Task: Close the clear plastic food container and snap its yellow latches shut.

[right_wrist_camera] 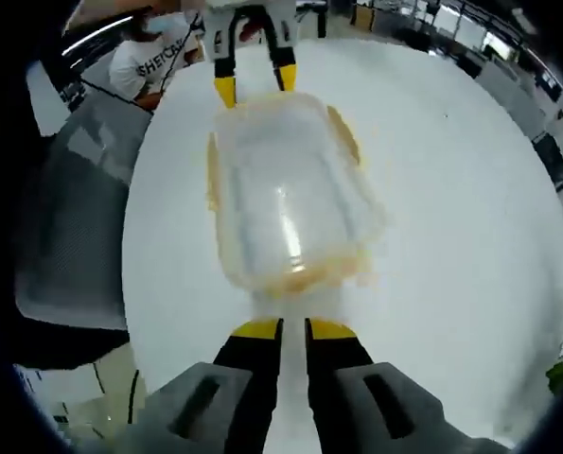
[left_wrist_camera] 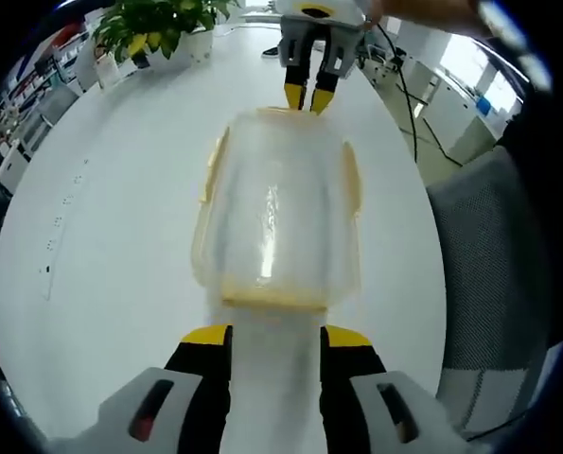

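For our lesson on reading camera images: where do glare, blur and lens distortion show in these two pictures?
Left gripper view: a white glare streak on the container lid; the container's edges look soft and smeared; the white table bows outward, fisheye style. Right gripper view: a similar streak on the container, the same soft outline, and the background curves at the edges.
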